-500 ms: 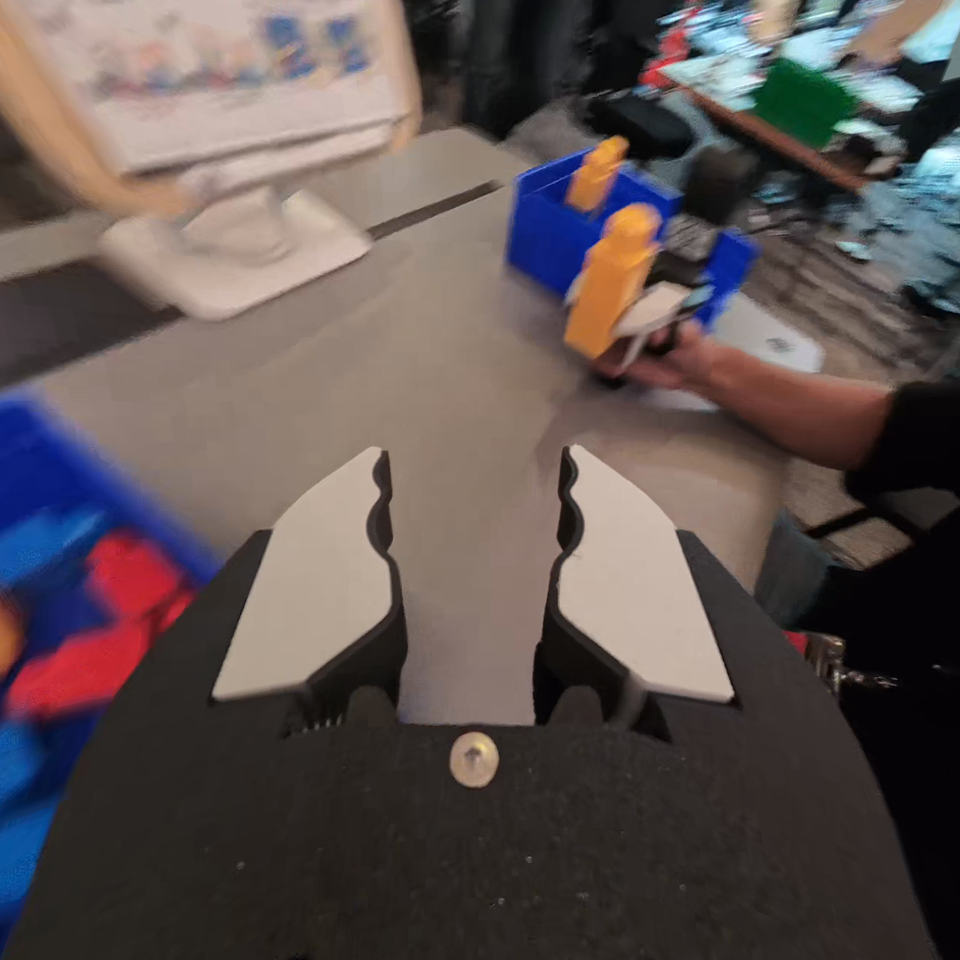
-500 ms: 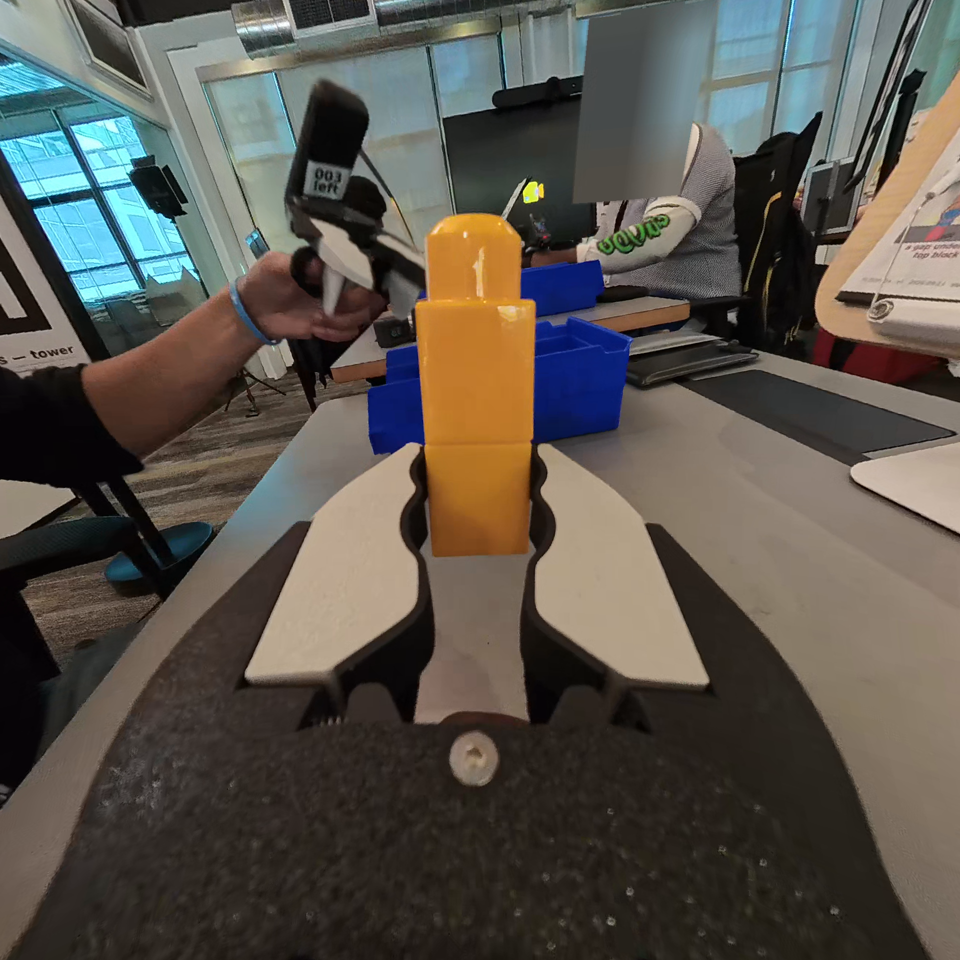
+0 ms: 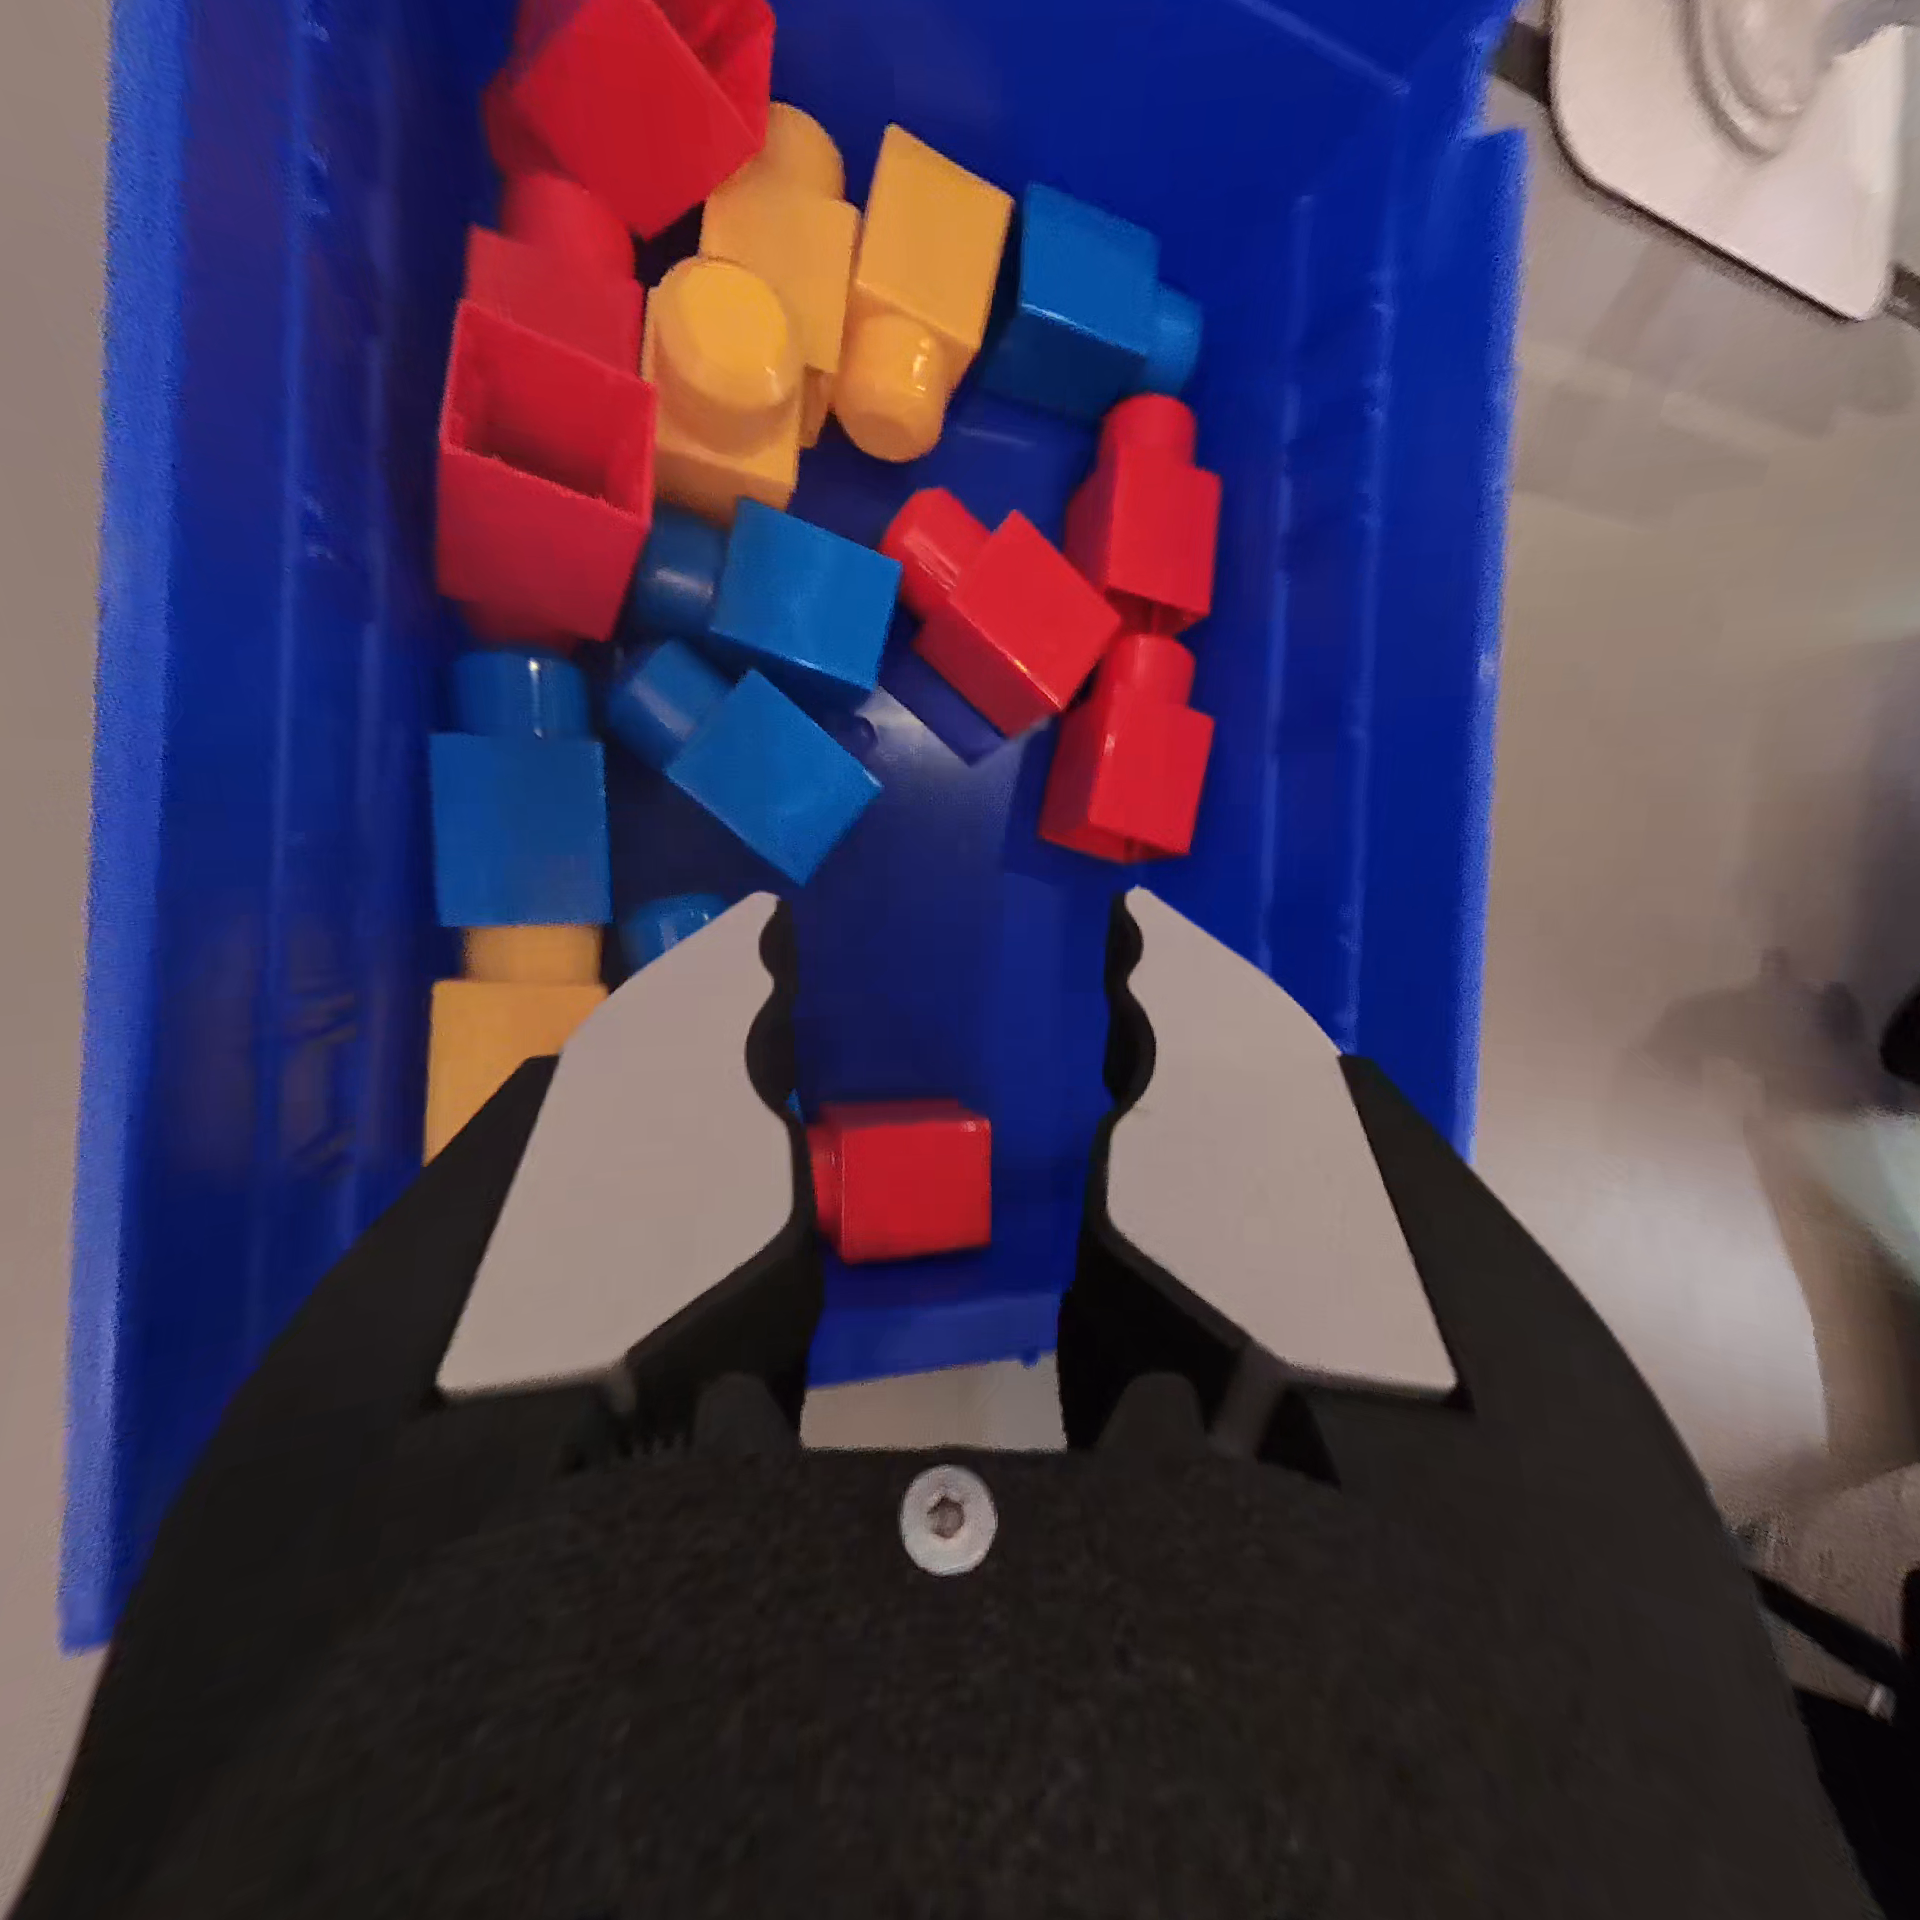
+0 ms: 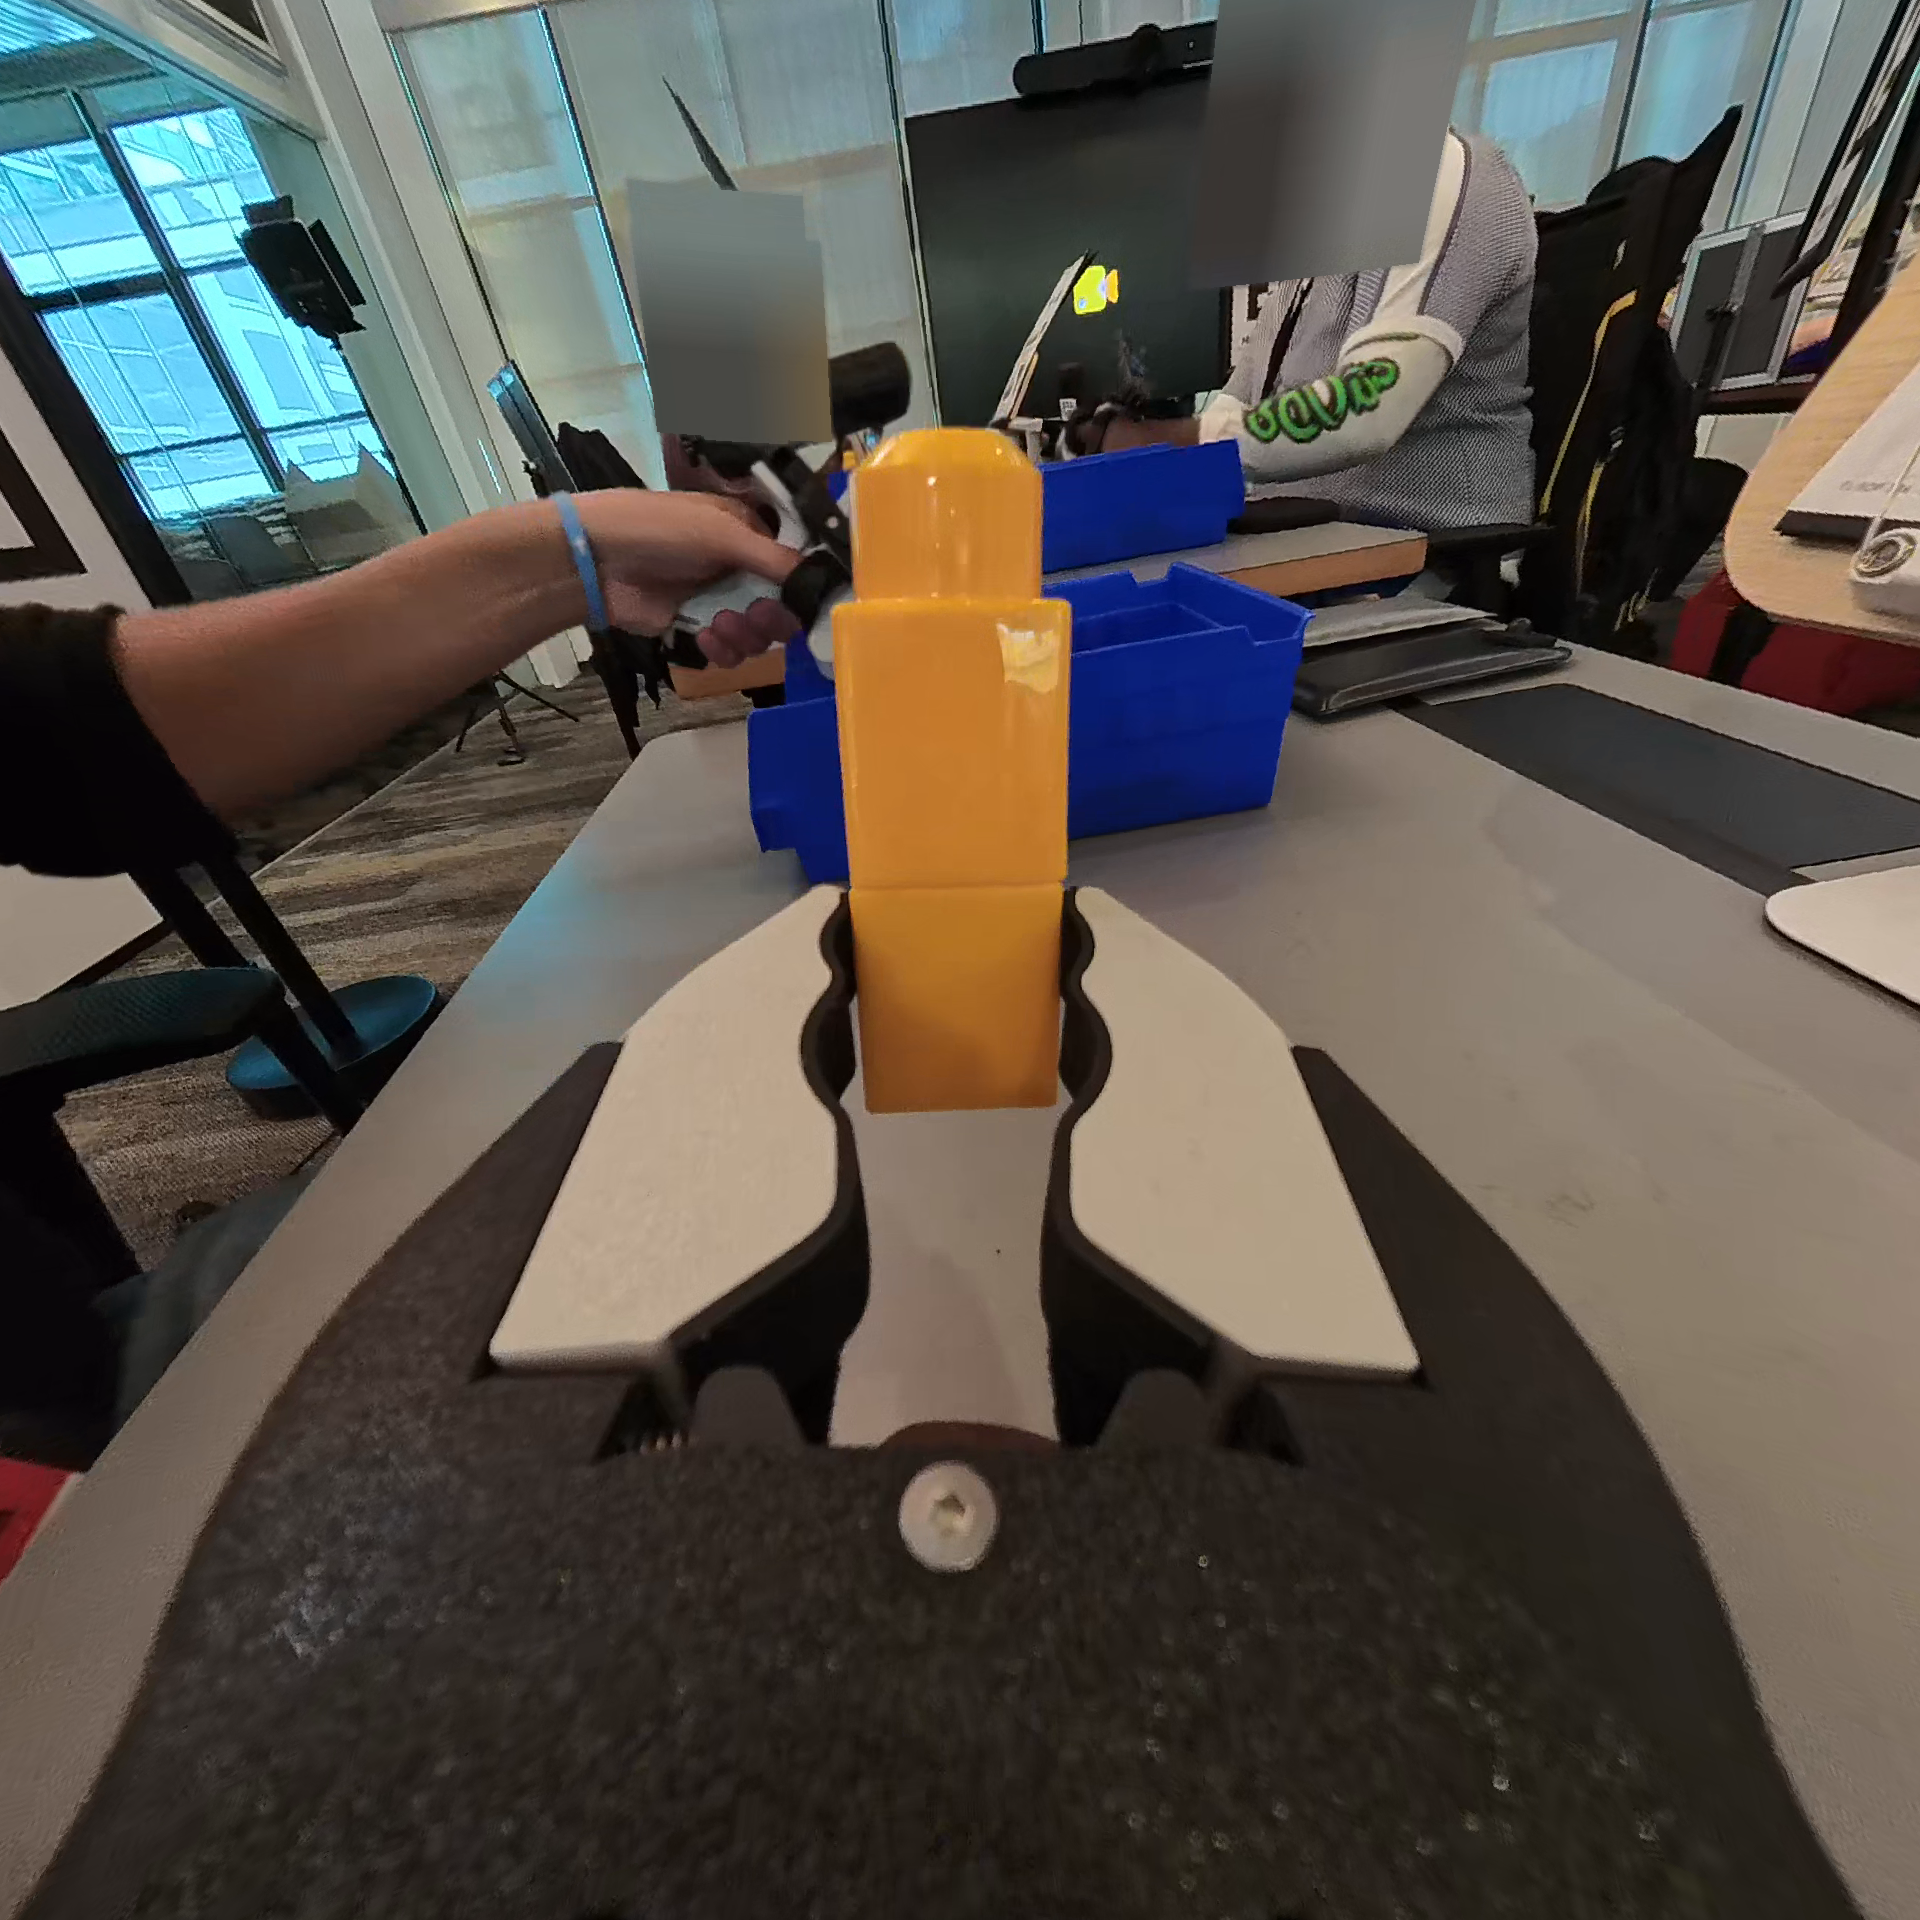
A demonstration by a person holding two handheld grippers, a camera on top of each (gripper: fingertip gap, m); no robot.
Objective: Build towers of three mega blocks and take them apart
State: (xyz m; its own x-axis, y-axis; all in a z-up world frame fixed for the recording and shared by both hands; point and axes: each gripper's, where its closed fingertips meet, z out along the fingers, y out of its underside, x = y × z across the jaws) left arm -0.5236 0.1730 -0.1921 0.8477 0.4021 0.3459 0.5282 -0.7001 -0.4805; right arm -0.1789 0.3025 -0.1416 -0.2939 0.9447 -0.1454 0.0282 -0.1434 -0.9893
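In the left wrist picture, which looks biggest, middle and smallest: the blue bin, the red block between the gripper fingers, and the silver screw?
1. Blue bin, by far.
2. Red block.
3. Silver screw, though it sits nearest the camera, so it looks bigger than it really is.

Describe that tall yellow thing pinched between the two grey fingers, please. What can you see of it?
The yellow tower is two glossy plastic mega blocks pressed together, with a rounded stud on top. It stands upright. The right hand-held gripper is shut on the lower block, a finger against each side. Whether its base touches the grey table is unclear. A blue bin sits behind it.
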